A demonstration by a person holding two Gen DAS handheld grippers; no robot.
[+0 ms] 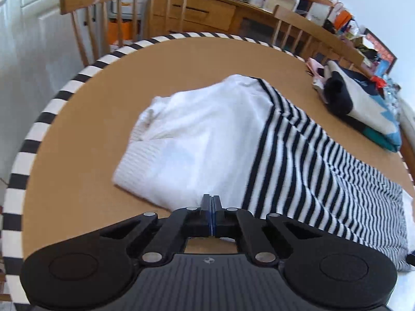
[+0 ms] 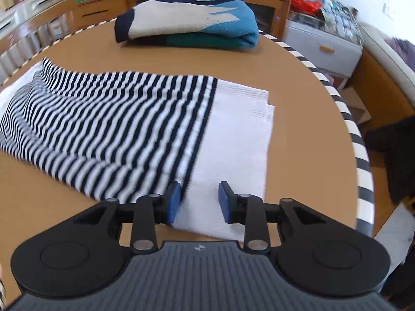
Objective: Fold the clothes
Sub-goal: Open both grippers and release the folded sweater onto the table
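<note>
A white sweater with a navy-striped middle (image 1: 233,140) lies partly folded on the round brown table (image 1: 77,155). It also shows in the right wrist view (image 2: 103,124), with its white hem band at the right. My left gripper (image 1: 211,202) is shut, its tips at the near edge of the white part; I cannot tell whether cloth is pinched between them. My right gripper (image 2: 199,199) is open, its blue pads (image 2: 174,199) straddling the near edge of the white hem.
A folded blue, cream and navy sweater (image 2: 192,23) lies at the far side of the table, also seen in the left wrist view (image 1: 363,106). Wooden chairs (image 1: 124,7) and a cluttered sideboard (image 1: 233,2) stand behind. The table has a black-and-white striped rim (image 2: 360,155).
</note>
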